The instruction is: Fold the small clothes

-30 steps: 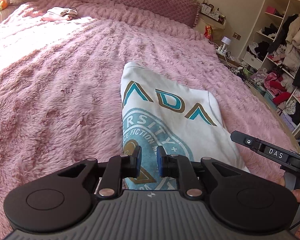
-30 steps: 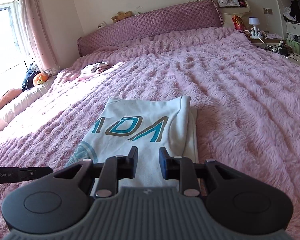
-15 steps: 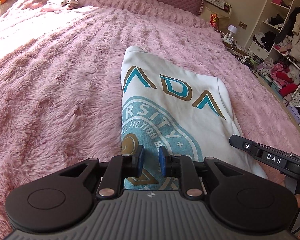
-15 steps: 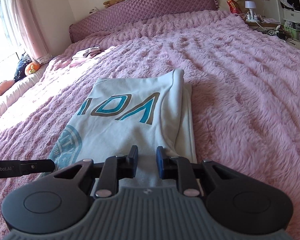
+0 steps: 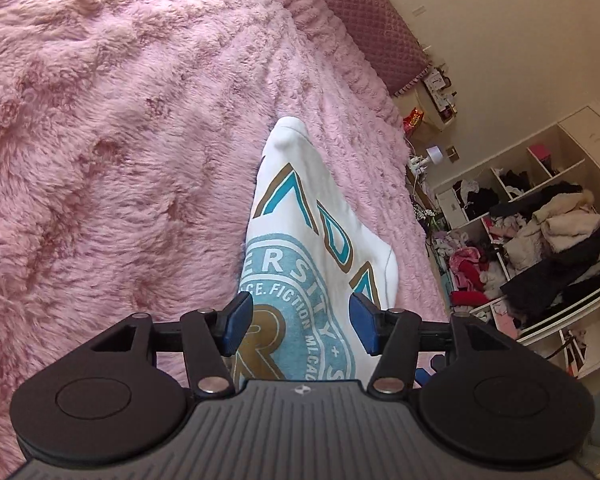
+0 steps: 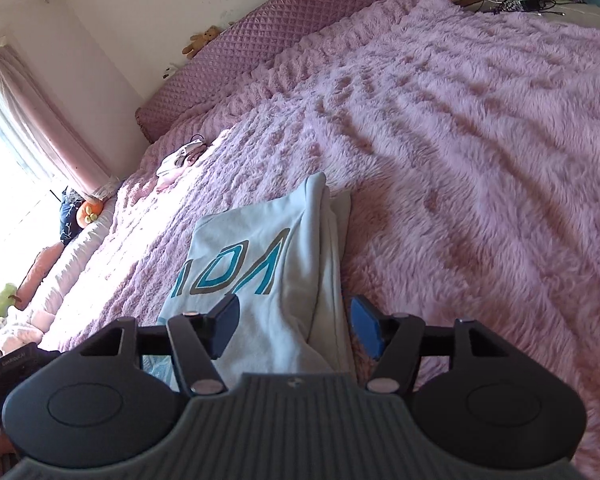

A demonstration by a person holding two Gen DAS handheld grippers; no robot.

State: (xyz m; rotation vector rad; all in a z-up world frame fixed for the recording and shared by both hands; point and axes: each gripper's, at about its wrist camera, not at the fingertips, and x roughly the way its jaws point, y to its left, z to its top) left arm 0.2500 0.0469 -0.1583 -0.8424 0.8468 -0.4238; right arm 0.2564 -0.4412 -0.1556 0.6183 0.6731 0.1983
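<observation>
A: Two grippers, both over one folded shirt [image 5: 300, 248] lying flat on the pink furry bed cover [image 5: 120, 140]. The left gripper [image 5: 300, 324] has its fingers [image 5: 236, 320] spread and still widening; the shirt's round teal-and-gold print sits between and just beyond them, but neither blue pad presses on the cloth.

B: And the other one?

A: The right gripper [image 6: 294, 326] is the same, fingers [image 6: 366, 326] apart and opening. Between them lies the shirt's folded edge, where the layers stack; the pads are clear of it. The teal letters run ahead and to the left of those fingers.

B: Anything else on the bed?

A: A small pale garment [image 6: 180, 160] lies far ahead of the right fingers, near the quilted headboard [image 6: 260, 40]. Beyond the left fingers, to the right, open shelves [image 5: 540, 232] hold heaped clothes.
</observation>
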